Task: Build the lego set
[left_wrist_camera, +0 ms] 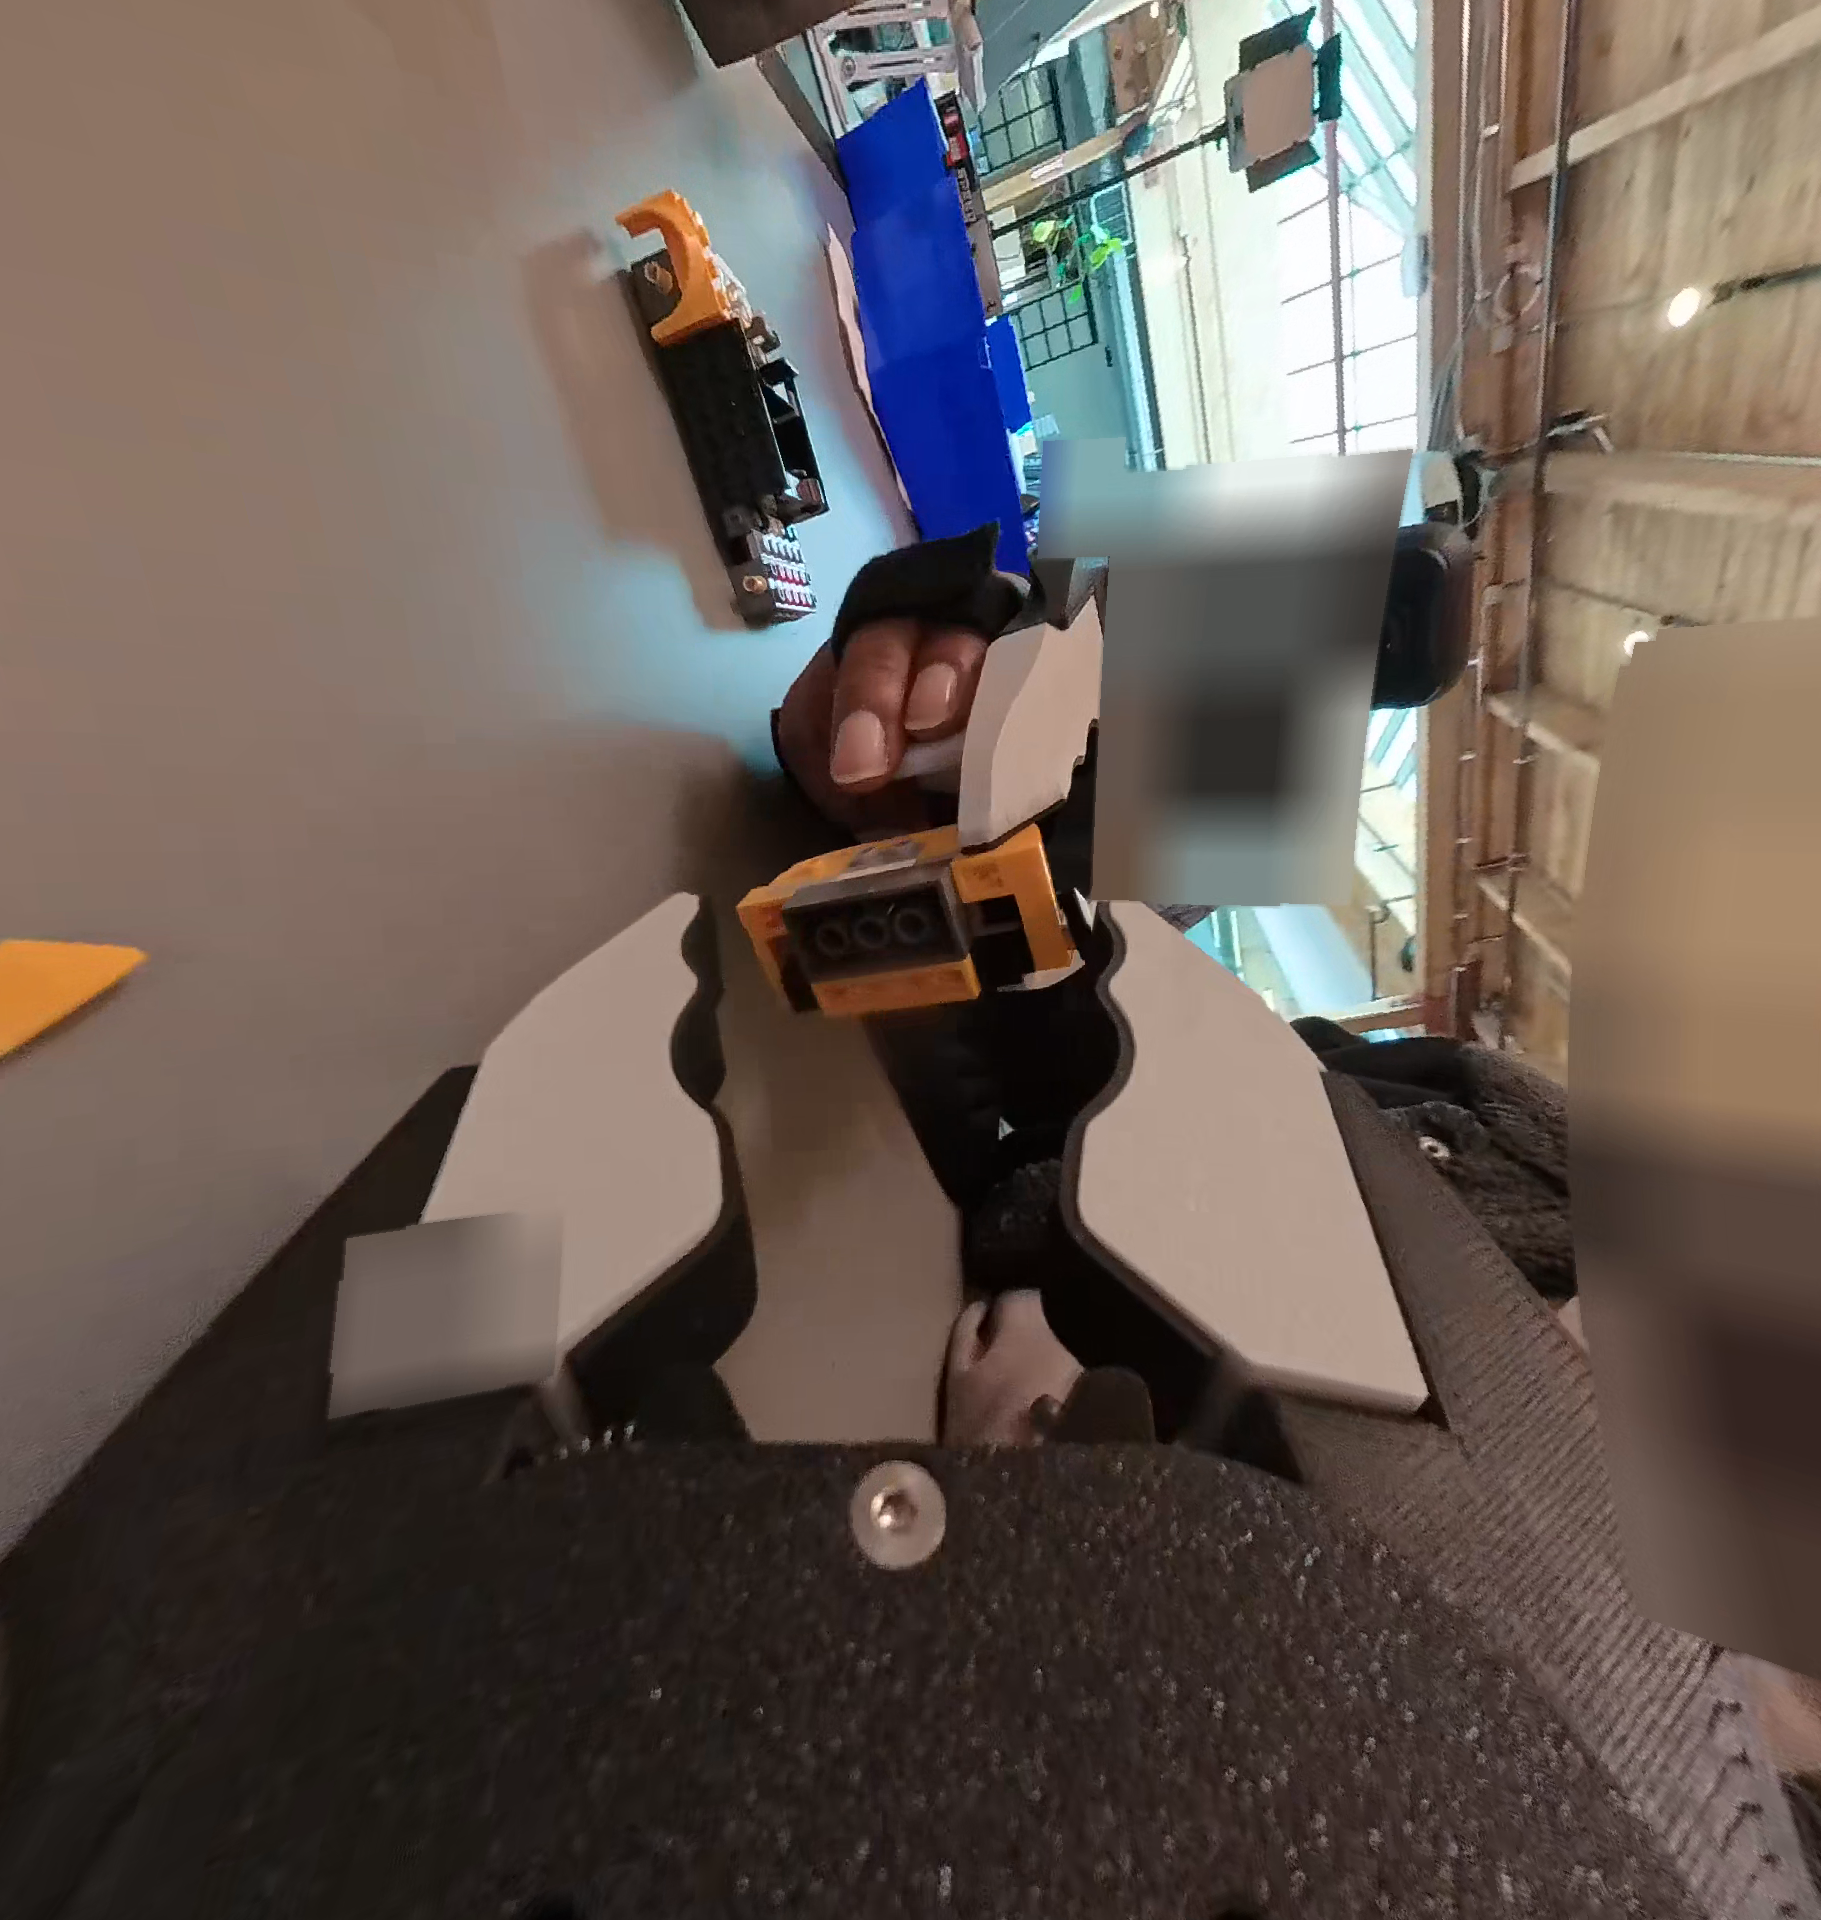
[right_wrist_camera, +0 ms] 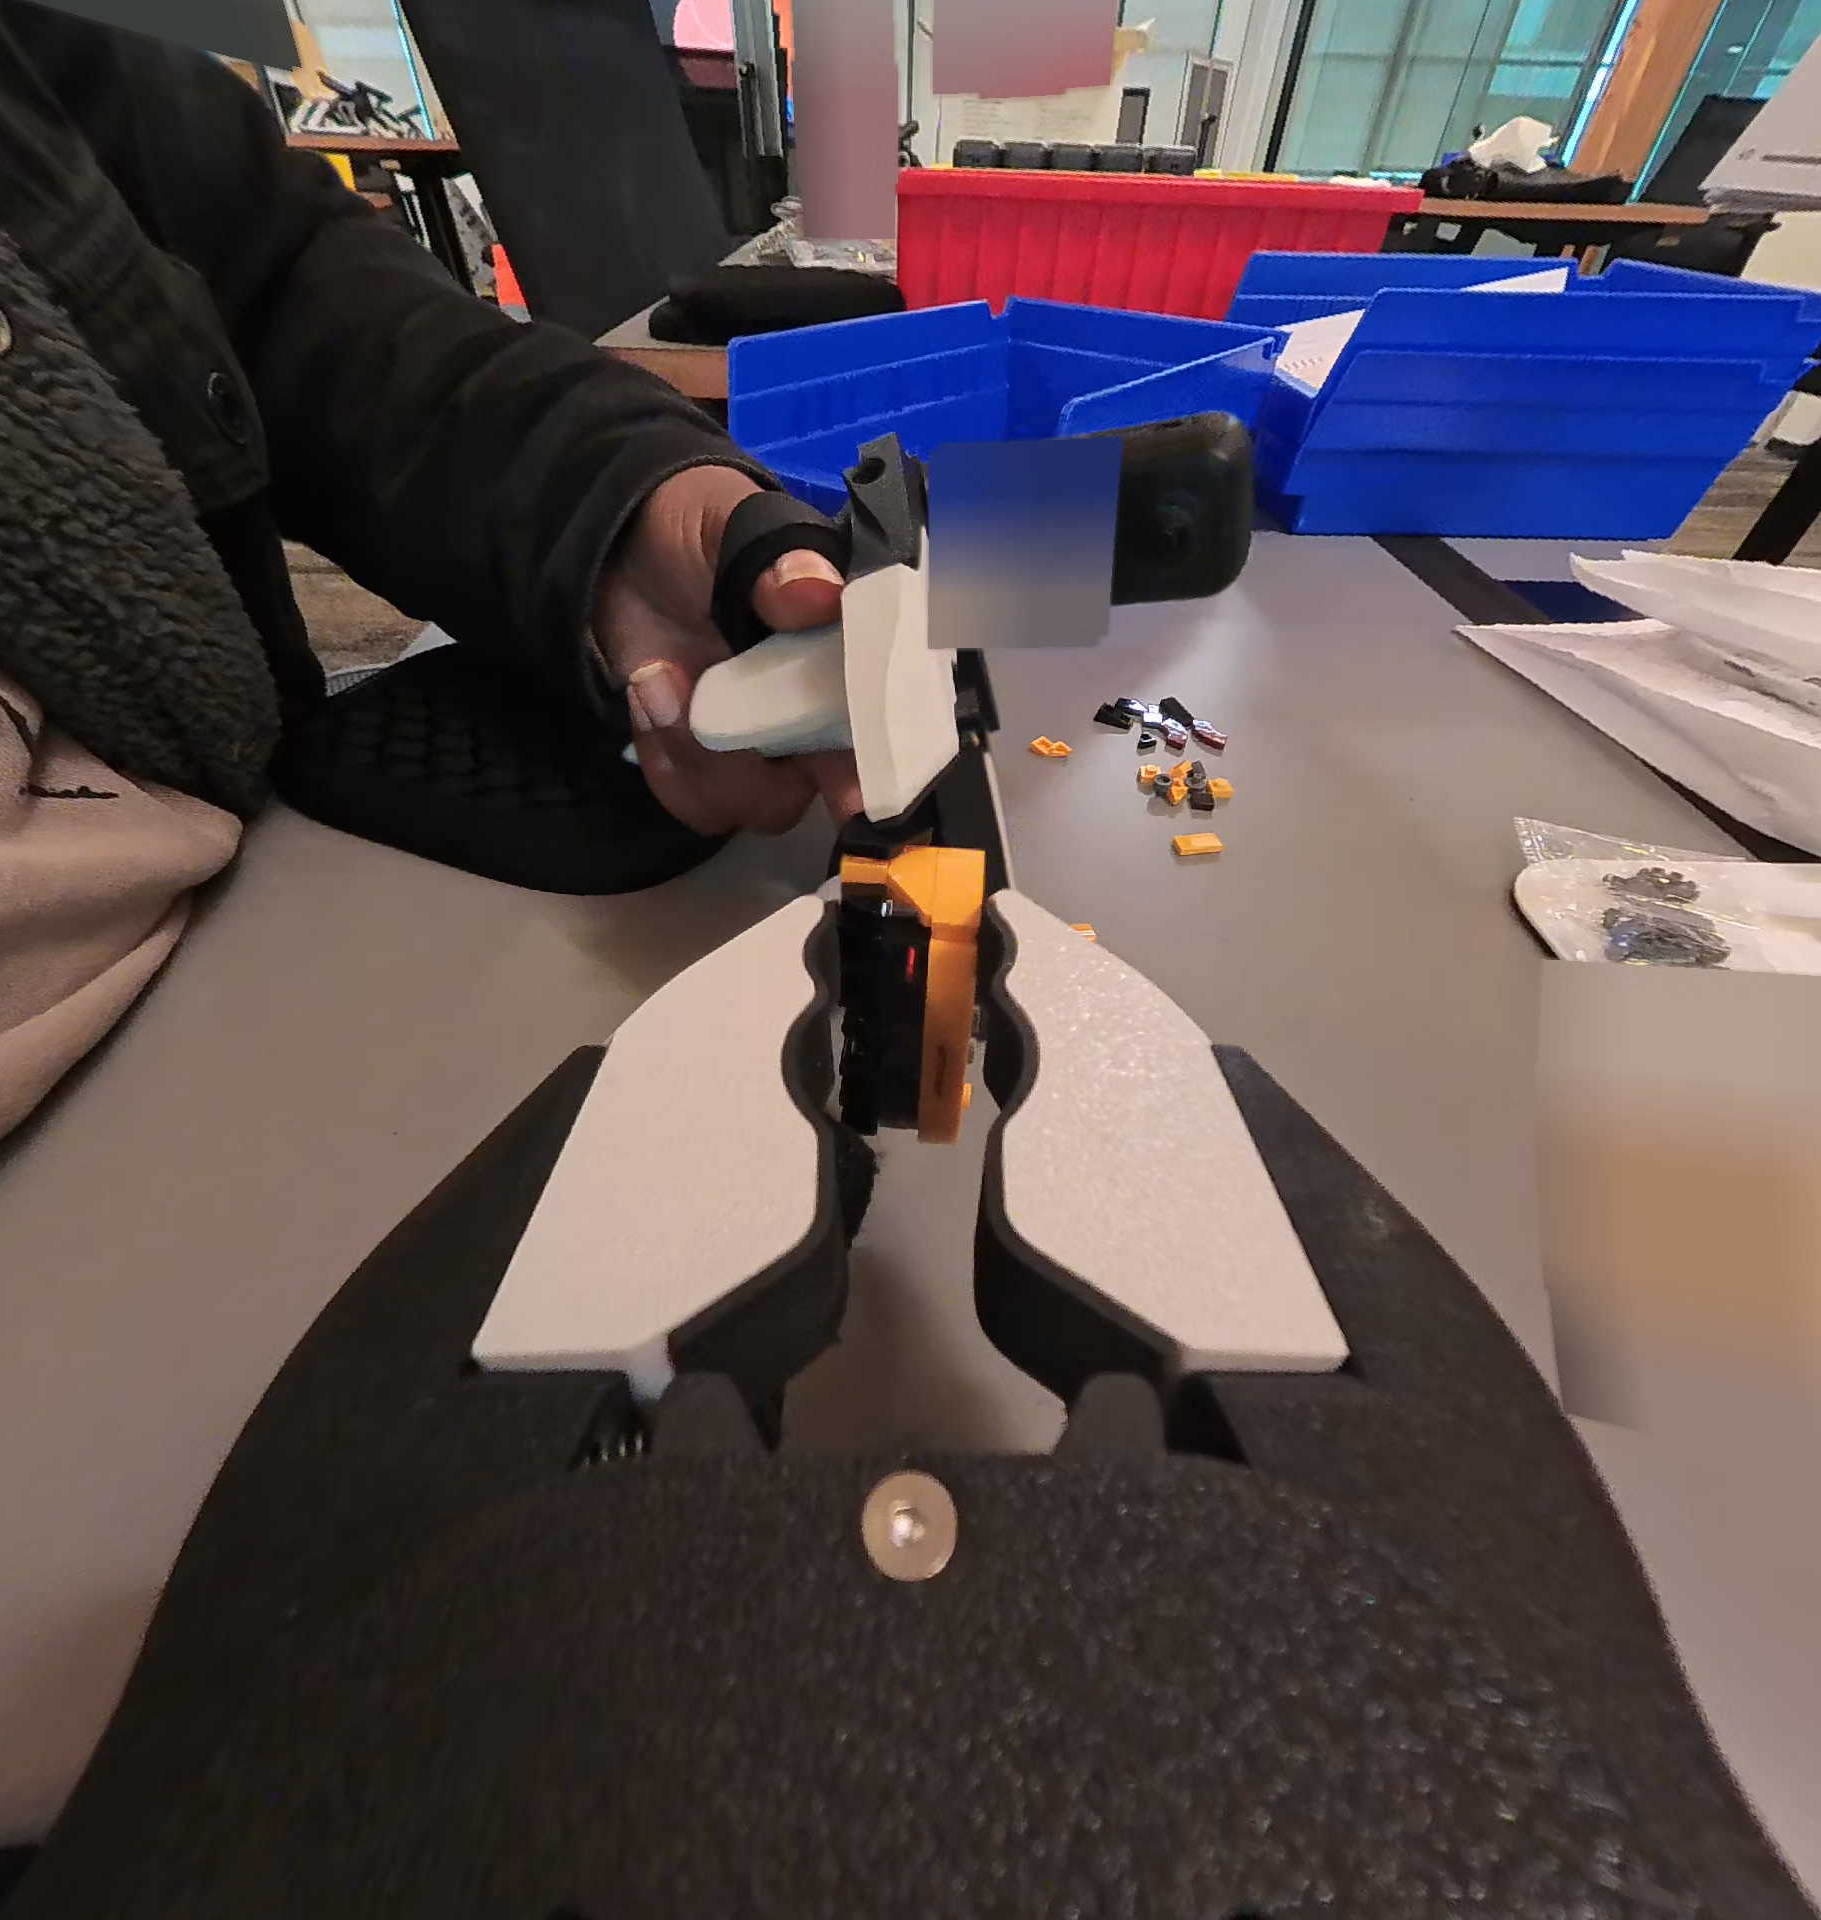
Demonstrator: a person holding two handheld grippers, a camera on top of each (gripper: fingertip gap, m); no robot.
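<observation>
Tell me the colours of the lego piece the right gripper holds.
Orange and black lego piece, with a dark grey underside; clearest in the right wrist view.

Grey table (right_wrist_camera: 1301, 1039) carries loose lego pieces (right_wrist_camera: 1176, 769) (orange, black) and blue bins (right_wrist_camera: 1508, 416).

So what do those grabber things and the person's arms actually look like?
Each gripper has two pale grey fingers with wavy black inner edges, on a wide, rough black base with a silver screw. A black camera tops the left one. The person wears a black sleeve and thumb strap.
</observation>
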